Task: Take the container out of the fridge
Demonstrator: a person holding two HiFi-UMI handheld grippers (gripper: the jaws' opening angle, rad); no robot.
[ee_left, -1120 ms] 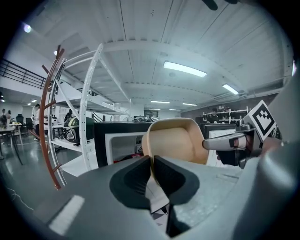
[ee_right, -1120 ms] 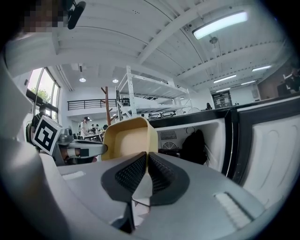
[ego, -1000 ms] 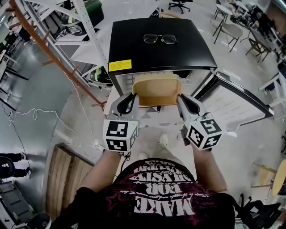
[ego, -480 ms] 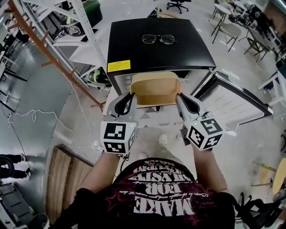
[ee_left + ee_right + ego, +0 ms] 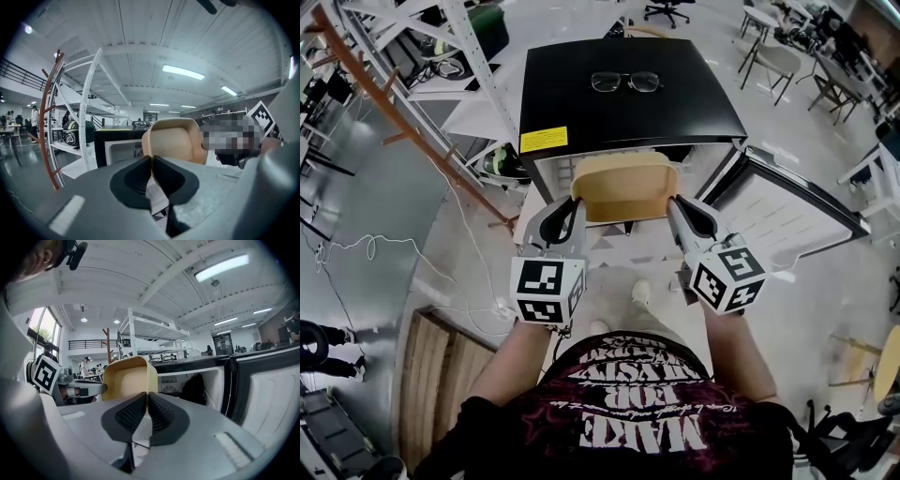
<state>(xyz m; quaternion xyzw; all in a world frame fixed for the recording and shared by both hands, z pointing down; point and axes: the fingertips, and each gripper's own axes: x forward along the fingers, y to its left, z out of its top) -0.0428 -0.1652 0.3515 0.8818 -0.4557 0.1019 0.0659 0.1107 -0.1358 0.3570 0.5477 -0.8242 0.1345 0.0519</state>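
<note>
A tan, rounded plastic container (image 5: 625, 186) hangs in the air just in front of the black mini fridge (image 5: 628, 108), whose door (image 5: 787, 211) is swung open to the right. My left gripper (image 5: 577, 204) is shut on the container's left rim and my right gripper (image 5: 673, 204) is shut on its right rim. In the left gripper view the container (image 5: 178, 143) rises just beyond the closed jaws of the left gripper (image 5: 152, 163). The right gripper view shows the container (image 5: 127, 378) up against the right gripper (image 5: 148, 397), with the fridge interior behind it.
A pair of glasses (image 5: 617, 82) lies on the fridge top, near a yellow label (image 5: 544, 140). White shelving (image 5: 441, 66) and a brown rack (image 5: 412, 122) stand to the left. A wooden pallet (image 5: 441, 375) and cables (image 5: 366, 246) lie on the floor.
The container, held between both grippers, has come slightly farther out from the fridge opening. Both grips are unchanged.
</note>
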